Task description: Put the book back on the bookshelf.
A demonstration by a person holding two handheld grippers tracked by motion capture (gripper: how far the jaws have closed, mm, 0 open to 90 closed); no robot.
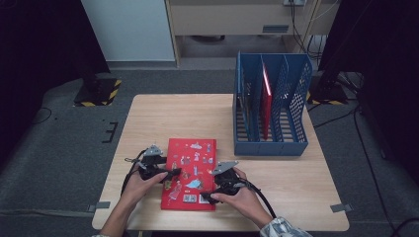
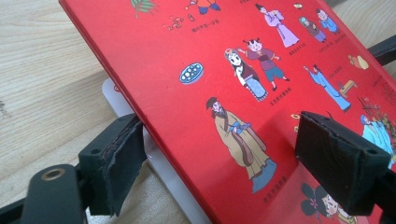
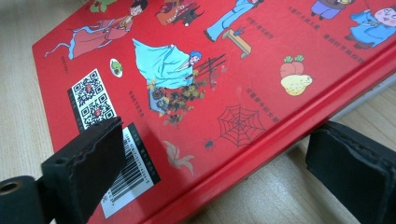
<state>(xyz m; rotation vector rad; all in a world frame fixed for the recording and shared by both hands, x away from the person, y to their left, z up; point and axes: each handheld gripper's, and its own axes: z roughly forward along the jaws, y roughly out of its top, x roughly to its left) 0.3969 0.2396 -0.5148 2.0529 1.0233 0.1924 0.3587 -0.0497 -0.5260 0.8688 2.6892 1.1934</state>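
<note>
While the red book (image 1: 190, 173) lies flat on the counter (image 1: 148, 123), long axis running away from the person, the left gripper (image 1: 170, 174) and right gripper (image 1: 207, 197) straddle its opposite long edges, jaws apart.

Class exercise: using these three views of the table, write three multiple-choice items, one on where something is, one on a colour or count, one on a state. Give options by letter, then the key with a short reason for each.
1. Where does the blue file rack stand relative to the red book on the table?
A. Far right of it
B. Near left of it
C. On top of it

2. What colour is the book's cover?
A. Green
B. Red
C. White

3. How do the jaws of the left gripper stand?
A. Shut tight together
B. Apart, one at each side of the book's edge
C. Clamped on the rack

Key:
1 A: in the high view the rack sits beyond the book, toward the right.
2 B: both gripper views show a red cover with cartoon figures.
3 B: the left gripper view shows a wide gap spanning the cover's edge; the right gripper stands likewise.
</note>
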